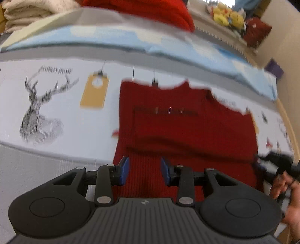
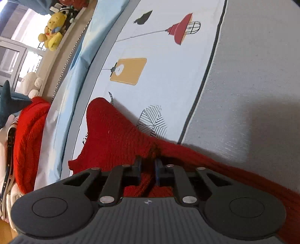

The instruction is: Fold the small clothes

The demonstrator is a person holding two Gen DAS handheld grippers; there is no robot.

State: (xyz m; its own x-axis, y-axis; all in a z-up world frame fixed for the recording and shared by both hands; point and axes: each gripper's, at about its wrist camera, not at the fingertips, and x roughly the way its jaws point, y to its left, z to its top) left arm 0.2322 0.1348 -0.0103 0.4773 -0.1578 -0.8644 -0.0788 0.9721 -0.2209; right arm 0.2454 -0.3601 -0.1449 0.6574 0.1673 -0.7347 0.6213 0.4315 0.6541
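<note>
A small red knit garment [image 1: 183, 127] lies flat on the printed bed sheet [image 1: 61, 105], its near hem under my left gripper [image 1: 144, 169]. The left gripper is open and empty, its blue pads [image 1: 124, 169] apart just above the red knit. My right gripper [image 2: 148, 169] is shut on a fold of the same red garment [image 2: 112, 135] and lifts it off the sheet [image 2: 168, 75], so the cloth rises in a peak. The right gripper and the hand holding it show at the right edge of the left wrist view [image 1: 277, 169].
A pile of folded clothes with a red knit on top [image 2: 28, 135] lies at the bed's far side, also seen in the left wrist view [image 1: 142, 11]. Folded white cloth [image 1: 24, 13] lies beside it. Yellow plush toys [image 2: 52, 30] and a white one [image 2: 31, 82] sit on the sill. A light blue cover [image 1: 112, 41] borders the sheet.
</note>
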